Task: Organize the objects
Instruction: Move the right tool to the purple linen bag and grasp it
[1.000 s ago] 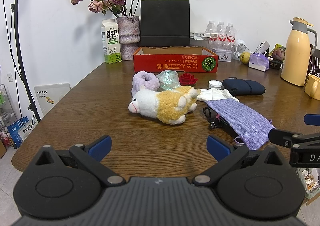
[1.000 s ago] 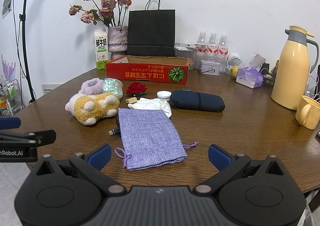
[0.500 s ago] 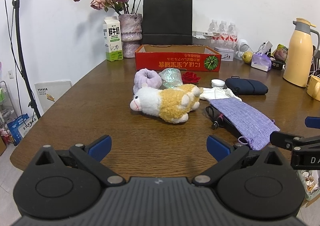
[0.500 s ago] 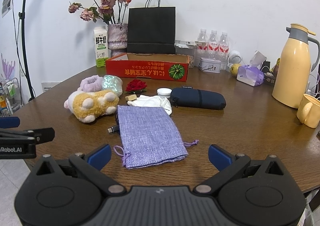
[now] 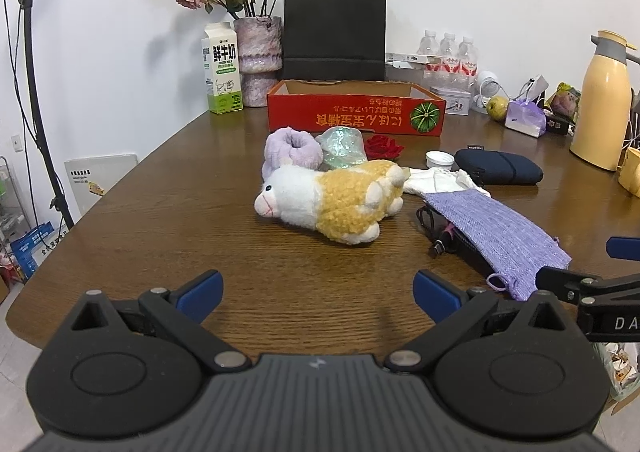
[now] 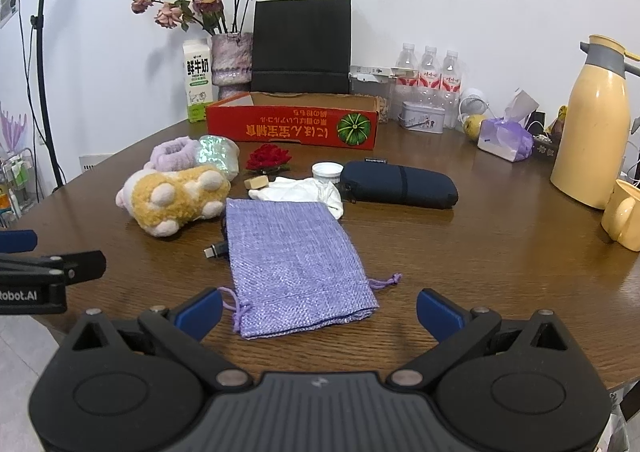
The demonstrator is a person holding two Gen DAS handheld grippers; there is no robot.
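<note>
A white and yellow plush sheep (image 5: 332,201) (image 6: 176,199) lies on its side mid-table. A flat purple drawstring pouch (image 6: 294,264) (image 5: 500,236) lies beside it over a black cable (image 5: 438,240). Behind them sit a lilac fluffy ring (image 5: 292,149), a shiny green wrap (image 5: 344,145), a red fabric rose (image 6: 267,157), a white cloth (image 6: 300,191), a small white jar (image 6: 327,171) and a dark blue case (image 6: 398,189). An open red cardboard box (image 5: 356,113) (image 6: 294,127) stands further back. My left gripper (image 5: 316,290) is open before the sheep; my right gripper (image 6: 320,310) is open just short of the pouch.
Along the wall stand a milk carton (image 5: 222,69), a vase of dried roses (image 5: 258,59), a black paper bag (image 5: 334,33), water bottles (image 6: 430,69), a tin (image 6: 423,116) and a tissue pack (image 6: 506,137). A yellow thermos (image 6: 592,127) and cup (image 6: 624,213) stand at the right edge.
Both grippers have eased slightly forward and the views have tilted a little, so the objects sit a bit lower in frame. Nothing on the table has moved.
</note>
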